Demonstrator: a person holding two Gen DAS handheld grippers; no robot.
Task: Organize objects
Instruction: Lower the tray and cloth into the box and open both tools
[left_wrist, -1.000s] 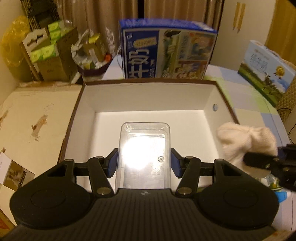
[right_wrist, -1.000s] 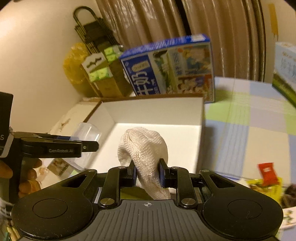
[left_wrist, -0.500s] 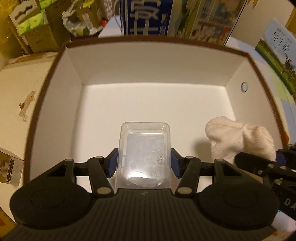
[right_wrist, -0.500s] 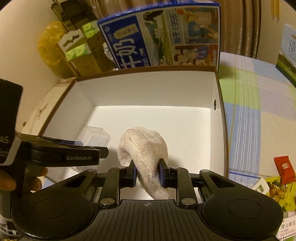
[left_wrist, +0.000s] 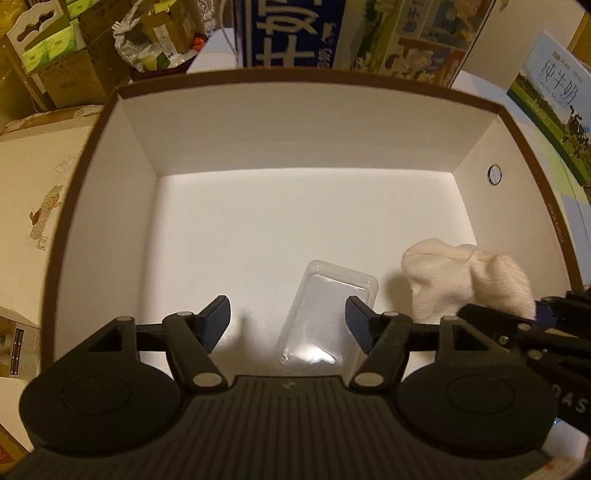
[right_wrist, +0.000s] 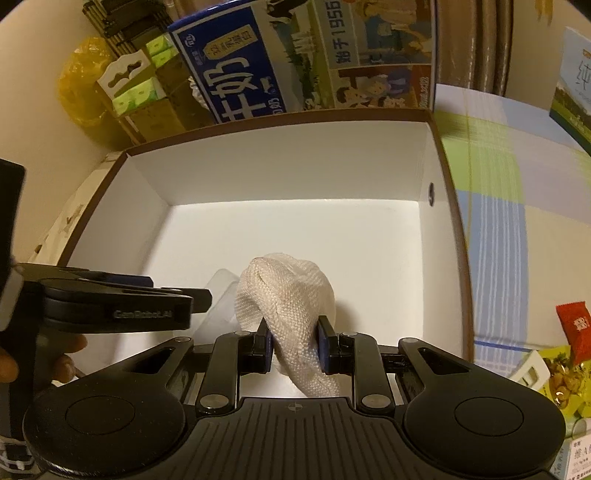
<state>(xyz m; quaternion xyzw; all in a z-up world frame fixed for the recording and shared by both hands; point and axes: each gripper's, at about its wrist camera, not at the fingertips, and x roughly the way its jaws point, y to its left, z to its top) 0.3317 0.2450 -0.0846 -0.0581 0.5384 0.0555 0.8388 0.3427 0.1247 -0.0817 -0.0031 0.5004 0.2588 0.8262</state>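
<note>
left wrist view: your left gripper (left_wrist: 287, 314) is hanging wide open; the clear plastic container (left_wrist: 327, 321) is lying loose on the white box (left_wrist: 310, 122) floor, so that one's in.
right wrist view: your right gripper (right_wrist: 293, 343) is pinching the white knit cloth (right_wrist: 286, 299) low inside the box, beside the container. Only letting go looks left.

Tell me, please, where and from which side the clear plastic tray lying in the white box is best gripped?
Grip the clear plastic tray across its two long sides, near the middle, coming straight down from above. It lies flat and slightly skewed on the floor of the white box, so the open left gripper would probably need a small twist to line up.
</note>
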